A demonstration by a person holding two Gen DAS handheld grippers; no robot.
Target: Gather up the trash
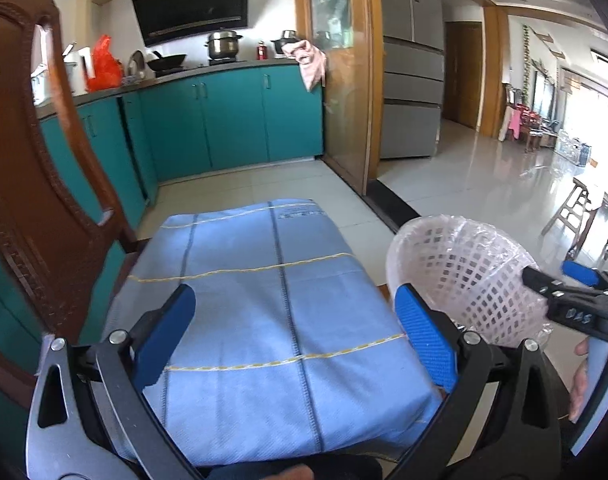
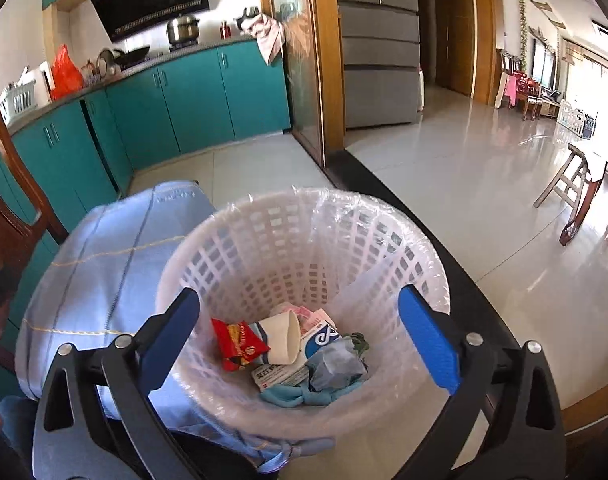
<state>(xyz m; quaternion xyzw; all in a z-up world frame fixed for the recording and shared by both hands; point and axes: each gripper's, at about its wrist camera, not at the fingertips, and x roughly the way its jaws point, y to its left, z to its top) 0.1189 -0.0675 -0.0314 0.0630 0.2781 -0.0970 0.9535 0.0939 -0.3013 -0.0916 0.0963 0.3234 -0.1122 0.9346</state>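
Note:
A white lattice waste basket [image 2: 264,240] lined with a clear bag stands beside the table; it also shows in the left wrist view [image 1: 459,276]. Inside lie a red snack wrapper [image 2: 240,342], a paper cup [image 2: 282,336], a blue and white packet [image 2: 321,338], crumpled grey-blue paper [image 2: 335,364] and a blue cloth scrap [image 2: 300,396]. My right gripper [image 2: 300,340] is open and empty above the basket's mouth; it also shows in the left wrist view [image 1: 559,284]. My left gripper [image 1: 300,336] is open and empty over the blue tablecloth [image 1: 264,300].
A wooden chair back [image 1: 28,184] stands close on the left. Teal kitchen cabinets [image 1: 232,120] run behind the table. A wooden door frame [image 1: 351,80] and a grey fridge [image 1: 411,60] lie beyond. A wooden stool [image 2: 571,184] stands on the shiny floor at right.

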